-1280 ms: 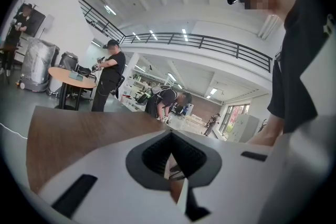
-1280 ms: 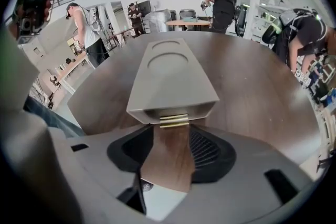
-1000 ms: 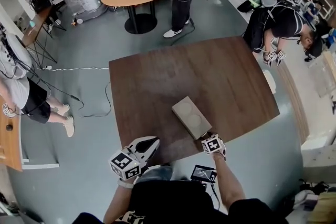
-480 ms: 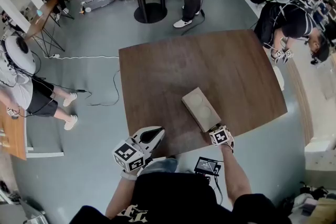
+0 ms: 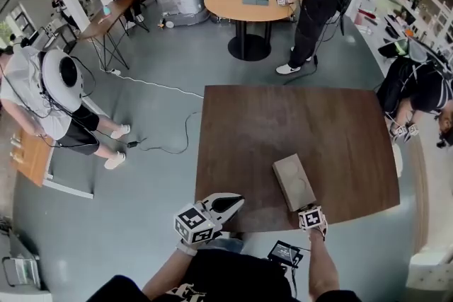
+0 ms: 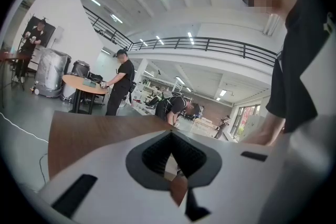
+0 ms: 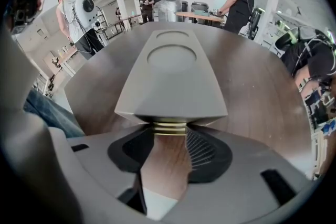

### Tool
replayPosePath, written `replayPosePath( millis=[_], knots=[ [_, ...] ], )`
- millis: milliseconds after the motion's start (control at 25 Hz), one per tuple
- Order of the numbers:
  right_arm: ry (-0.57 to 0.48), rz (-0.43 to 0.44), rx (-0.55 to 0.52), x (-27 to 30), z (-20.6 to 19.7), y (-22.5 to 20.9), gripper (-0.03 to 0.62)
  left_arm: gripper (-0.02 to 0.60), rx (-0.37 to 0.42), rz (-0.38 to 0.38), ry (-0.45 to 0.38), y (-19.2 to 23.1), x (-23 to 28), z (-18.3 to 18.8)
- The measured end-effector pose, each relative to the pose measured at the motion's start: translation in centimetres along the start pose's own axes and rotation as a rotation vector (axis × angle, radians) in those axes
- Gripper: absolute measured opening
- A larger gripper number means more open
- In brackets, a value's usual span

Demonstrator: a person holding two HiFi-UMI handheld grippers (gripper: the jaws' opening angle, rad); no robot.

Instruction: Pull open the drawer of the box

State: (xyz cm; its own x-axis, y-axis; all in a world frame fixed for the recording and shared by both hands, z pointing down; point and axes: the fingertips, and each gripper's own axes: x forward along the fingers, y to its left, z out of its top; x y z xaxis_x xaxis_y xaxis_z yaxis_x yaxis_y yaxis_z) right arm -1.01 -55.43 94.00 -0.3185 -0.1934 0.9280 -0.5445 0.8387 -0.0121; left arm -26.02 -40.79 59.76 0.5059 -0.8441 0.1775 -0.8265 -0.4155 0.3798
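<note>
Right gripper point(image 7: 170, 132): jaws pinched in on a small brass knob point(image 7: 170, 129), ribbed pads at either side of it. The knob sits on the near end face of the grey box point(image 7: 172, 81), right at the jaw tips. Box top carries two shallow round recesses point(image 7: 171, 56), one behind the other.

Head view: right gripper point(image 5: 311, 217) at the box's point(image 5: 294, 182) near end. The box lies at an angle on the dark wood table point(image 5: 283, 117), close to the near edge and right of centre.

Left gripper point(image 6: 170, 136): jaws pressed together, nothing between them. It hangs at the table's near-left corner point(image 5: 233, 203), well apart from the box.

Beyond: a round table point(image 5: 248, 2) with a person standing beside it.
</note>
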Motion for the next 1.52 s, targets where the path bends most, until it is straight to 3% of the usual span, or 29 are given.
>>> replayPosePath(
  millis=[240,640,1160,1360,1520],
  knots=[
    [-0.037,0.0,-0.019,-0.3,-0.2,-0.2,0.178,0.005,0.005,0.026,-0.022,-1.0,-0.8,-0.1],
    [-0.043,-0.013,-0.017,-2.1,-5.8,0.4,0.178,0.005,-0.007,0.023,-0.03,-5.0,-1.6,-2.1],
    [-0.035,-0.034,-0.031,-4.2,-9.9,0.4,0.178,0.005,0.01,0.032,-0.061,-9.0,-2.9,-2.9],
    [-0.084,-0.054,-0.057,-5.2,-10.2,-0.1,0.178,0.005,0.007,0.048,-0.065,-10.1,-3.5,-2.9],
    [-0.03,-0.021,-0.021,-5.7,-12.4,0.8,0.178,0.005,0.009,0.05,-0.065,-11.1,-3.7,-3.1]
  ],
)
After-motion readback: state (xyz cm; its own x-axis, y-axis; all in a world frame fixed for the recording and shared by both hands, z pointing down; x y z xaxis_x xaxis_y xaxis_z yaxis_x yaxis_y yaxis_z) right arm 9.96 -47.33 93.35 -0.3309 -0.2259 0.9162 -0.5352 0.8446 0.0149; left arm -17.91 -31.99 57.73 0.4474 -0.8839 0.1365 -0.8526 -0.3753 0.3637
